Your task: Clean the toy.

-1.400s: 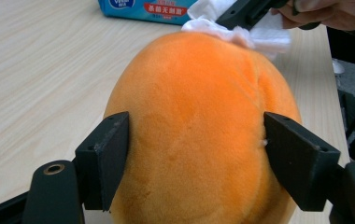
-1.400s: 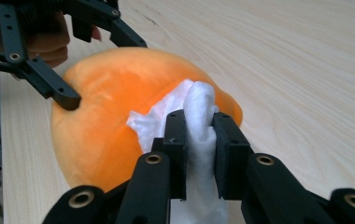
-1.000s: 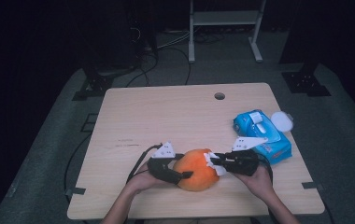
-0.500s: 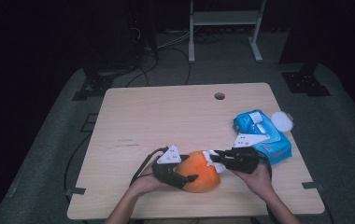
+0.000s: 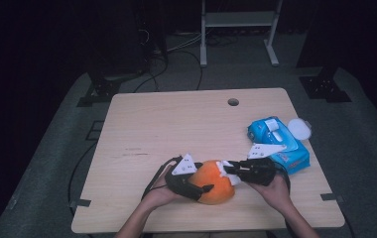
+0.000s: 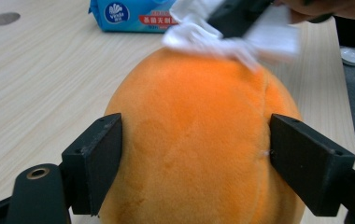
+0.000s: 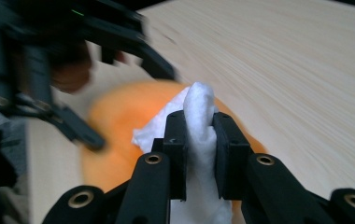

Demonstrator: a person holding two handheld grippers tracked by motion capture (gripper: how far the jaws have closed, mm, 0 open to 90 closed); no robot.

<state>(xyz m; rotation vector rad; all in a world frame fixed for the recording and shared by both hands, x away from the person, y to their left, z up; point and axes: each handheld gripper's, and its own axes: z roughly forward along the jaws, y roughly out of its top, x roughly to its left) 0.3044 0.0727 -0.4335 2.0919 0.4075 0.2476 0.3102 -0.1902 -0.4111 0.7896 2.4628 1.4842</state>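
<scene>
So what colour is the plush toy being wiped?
Orange, the plush toy shows best in the left gripper view.

Light wooden table (image 5: pixel 176 124), orange plush ball (image 5: pixel 215 182) near its front edge, blue wipes pack (image 5: pixel 276 144) at right.

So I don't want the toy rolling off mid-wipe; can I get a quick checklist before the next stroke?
1. Right gripper shut on the white wipe: ok.
2. Wipe touching the orange plush ball: ok, it lies on the top.
3. Left gripper steadying the ball: not ok; its jaws have just been opening, the ball between them, pads no longer pressing firmly.
4. Ball resting on the wooden table: ok.
5. Blue wipes pack apart from the ball: ok.
6. Stain under the wipe: cannot tell.
</scene>
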